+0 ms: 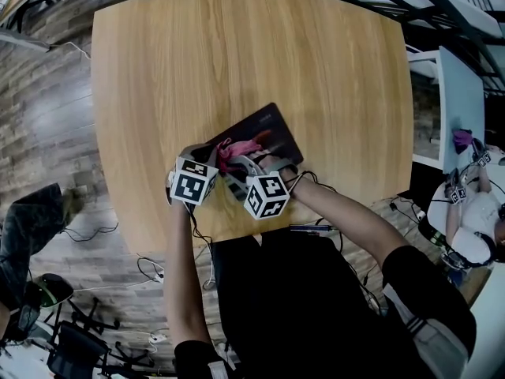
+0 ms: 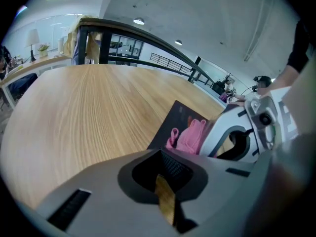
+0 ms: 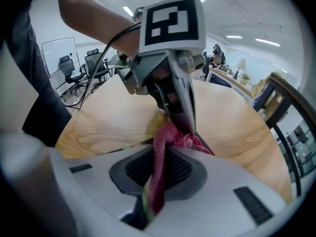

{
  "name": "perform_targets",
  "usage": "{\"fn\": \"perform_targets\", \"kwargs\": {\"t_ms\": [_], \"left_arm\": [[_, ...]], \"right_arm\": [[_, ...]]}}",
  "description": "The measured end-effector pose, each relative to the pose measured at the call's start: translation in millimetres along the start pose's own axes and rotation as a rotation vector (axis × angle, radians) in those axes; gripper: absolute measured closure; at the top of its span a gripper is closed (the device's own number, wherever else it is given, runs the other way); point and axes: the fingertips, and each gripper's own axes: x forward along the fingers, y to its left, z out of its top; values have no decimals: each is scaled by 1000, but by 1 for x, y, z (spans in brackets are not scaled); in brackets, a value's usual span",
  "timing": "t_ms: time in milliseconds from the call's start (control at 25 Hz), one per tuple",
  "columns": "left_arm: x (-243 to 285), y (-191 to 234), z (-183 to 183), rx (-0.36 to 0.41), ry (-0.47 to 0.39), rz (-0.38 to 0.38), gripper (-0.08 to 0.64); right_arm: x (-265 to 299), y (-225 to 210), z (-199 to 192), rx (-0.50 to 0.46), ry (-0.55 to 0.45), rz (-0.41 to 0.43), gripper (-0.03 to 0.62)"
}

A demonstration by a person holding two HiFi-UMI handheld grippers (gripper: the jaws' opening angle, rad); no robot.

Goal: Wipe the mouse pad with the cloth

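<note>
A dark mouse pad [image 1: 268, 131] lies askew on the wooden table [image 1: 237, 54], near its front edge. A crumpled pink cloth [image 1: 241, 146] rests on the pad's near end. My right gripper [image 1: 241, 166] is shut on the cloth [image 3: 159, 152], which runs up between its jaws. My left gripper [image 1: 215, 161] is shut, with only a thin yellowish strip showing between its jaws. In the right gripper view, its fingertips [image 3: 185, 113] point down right at the cloth. In the left gripper view the cloth [image 2: 190, 138] and pad [image 2: 178, 116] lie ahead to the right.
Bare wood stretches across the far and left parts of the table. Cables [image 1: 95, 231] lie on the floor beside it, near office chairs [image 1: 75, 346]. A seated person [image 1: 473, 219] is at the right. A railing [image 2: 148, 38] runs beyond the table's far edge.
</note>
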Motion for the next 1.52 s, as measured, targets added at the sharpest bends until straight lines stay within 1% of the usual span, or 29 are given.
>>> {"fn": "perform_targets", "kwargs": {"t_ms": [360,640,920,1000,1080,1200,1240,1320,1440,1520], "left_arm": [[1,2,1,5,2,26,537],[0,4,2,-15,-16,51,537],[-1,3,2,0,-12,86,537],[-1,3,2,4,-10,98,537],[-1,4,1,6,-10,106,537],[-2,6,2,2,-8,111,537],[-3,6,2,-1,-6,112,537],[-2,6,2,-5,-3,110,537],[-2,3,3,4,-2,103,537],[-3,3,3,10,-1,101,537]], "right_arm": [[-7,41,-5,-61,-31,79,535],[-24,76,-22,-61,-36,143,535],[-40,110,-40,-51,-34,183,535],[-44,122,-46,-61,-28,204,535],[-48,134,-52,-64,-16,243,535],[-58,146,-59,-49,5,347,535],[-62,146,-60,-45,-3,367,535],[-72,136,-58,-12,-55,362,535],[-92,101,-42,130,-177,312,535],[-106,66,-31,197,-244,258,535]]}}
